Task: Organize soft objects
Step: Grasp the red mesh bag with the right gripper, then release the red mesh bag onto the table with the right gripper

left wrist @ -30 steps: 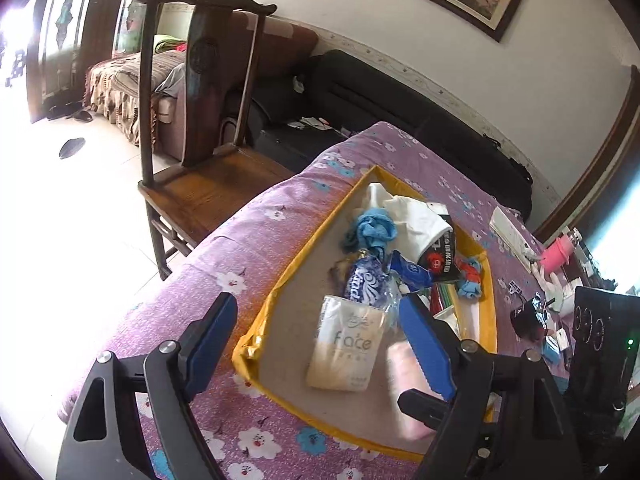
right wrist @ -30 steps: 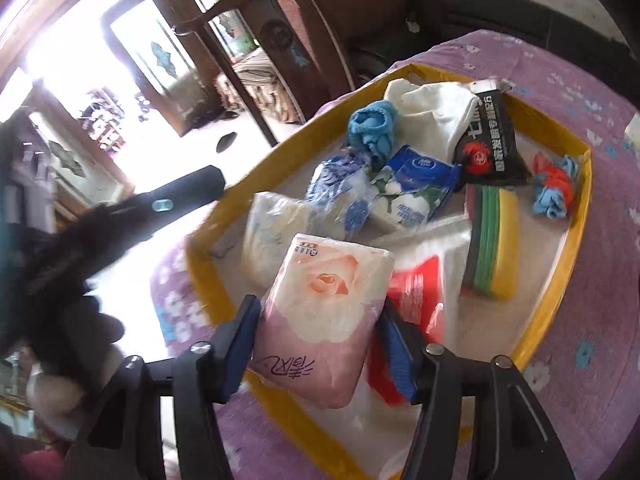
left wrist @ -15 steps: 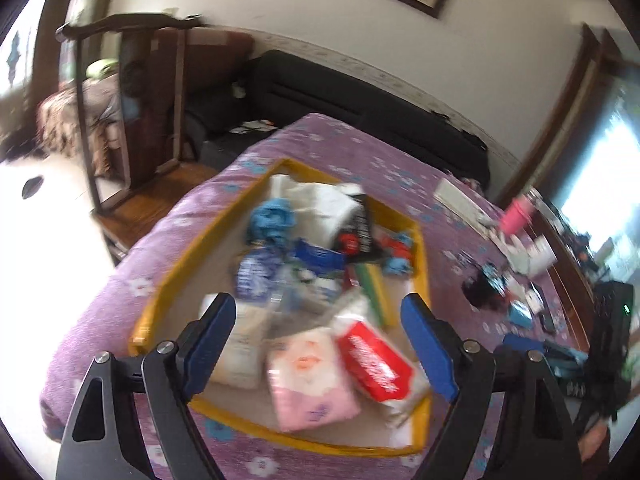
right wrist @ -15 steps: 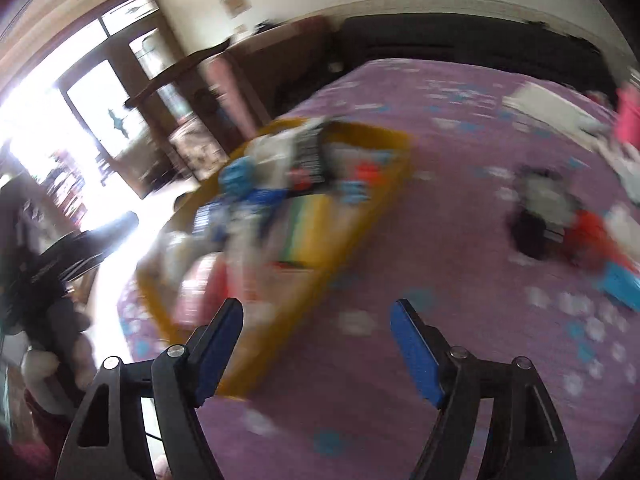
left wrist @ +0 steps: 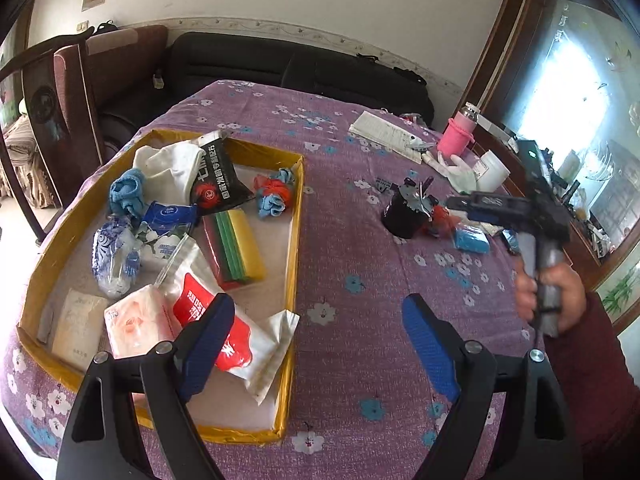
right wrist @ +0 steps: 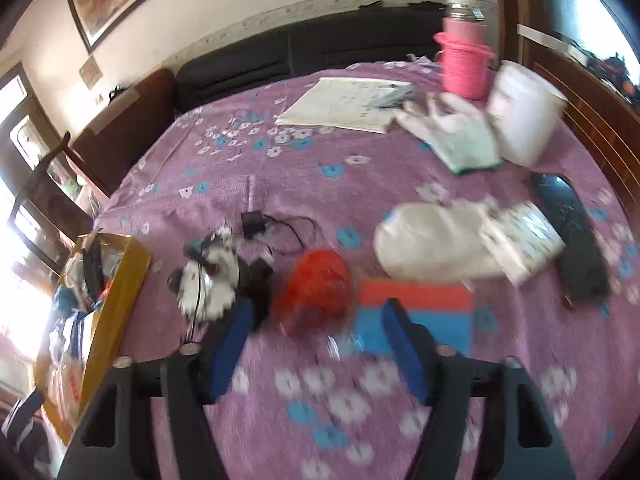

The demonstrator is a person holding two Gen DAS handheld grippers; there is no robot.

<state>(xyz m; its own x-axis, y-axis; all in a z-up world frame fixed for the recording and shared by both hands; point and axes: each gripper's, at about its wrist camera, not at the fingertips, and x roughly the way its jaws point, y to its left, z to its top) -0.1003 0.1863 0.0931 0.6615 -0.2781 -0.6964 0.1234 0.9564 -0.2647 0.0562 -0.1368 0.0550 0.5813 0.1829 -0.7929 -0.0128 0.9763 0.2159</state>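
A: Entry, table side. Left gripper [left wrist: 320, 344] hangs over the purple flowered cloth [left wrist: 352, 240], just beside the yellow-rimmed tray [left wrist: 294, 240]. Its blue pads are spread wide, nothing between them.

B: And the other tool?

A: Right gripper [right wrist: 320, 344] is over the clutter on the far side of the cloth, well apart from the tray. Jaws are closing at this moment. The picture is smeared, but the pads press on nothing; a red mesh ball [right wrist: 316, 288] and a blue-and-orange sponge [right wrist: 420, 312] lie on the cloth just beyond its fingertips.

B: Where do the soft things stand?

A: Most sit inside the tray: a pink tissue pack [left wrist: 136, 324] and a red-and-white wipes pack [left wrist: 224, 320] at the near end, a stack of yellow, green and red sponges [left wrist: 236, 248] mid-tray, a blue tissue pack [left wrist: 168, 216], a blue cloth ball [left wrist: 128, 192], a white cloth [left wrist: 172, 168] and a black packet [left wrist: 216, 180] at the far end, a red-and-blue rag [left wrist: 274, 194] by the right rim.

B: Anything still loose?

A: A white glove [right wrist: 452, 132] beside a white tub [right wrist: 524, 116] and pink flask [right wrist: 464, 60], plus a pale bag [right wrist: 432, 244]. A hand [left wrist: 548, 292] in a dark red sleeve grips the right tool's handle.
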